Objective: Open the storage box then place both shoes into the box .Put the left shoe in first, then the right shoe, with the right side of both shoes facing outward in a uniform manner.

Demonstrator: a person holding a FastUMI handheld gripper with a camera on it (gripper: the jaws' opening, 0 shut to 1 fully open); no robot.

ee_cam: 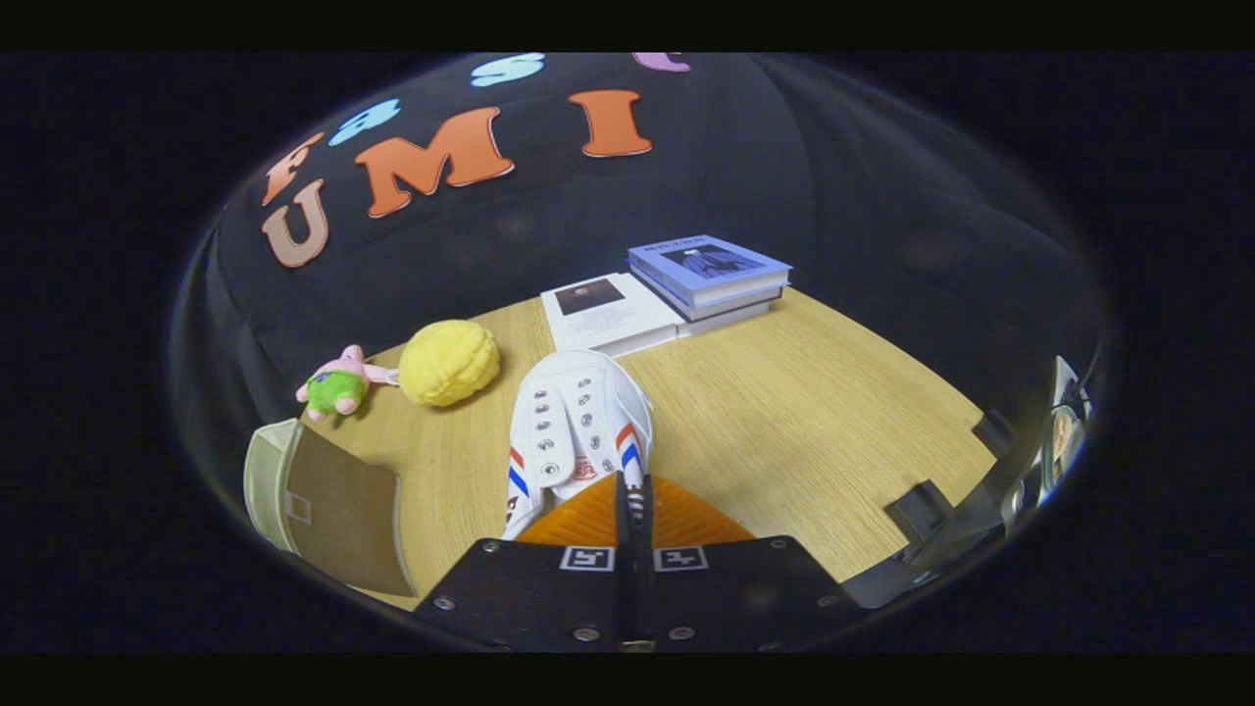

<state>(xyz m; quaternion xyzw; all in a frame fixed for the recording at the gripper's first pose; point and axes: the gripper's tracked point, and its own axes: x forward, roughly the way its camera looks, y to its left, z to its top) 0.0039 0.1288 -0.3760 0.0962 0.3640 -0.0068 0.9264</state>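
We see gripper [632, 502] fingers pinched on white shoe [578, 431]. Box [324, 505] looks open, maybe. No shoe inside yet.

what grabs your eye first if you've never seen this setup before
The white shoe with red and blue stripes, rising just ahead of the tool, whose fingers are closed on the shoe's edge. Beyond and to the shoe's left lie a yellow plush ball and a pink and green toy; stacked books sit at the table's far edge.
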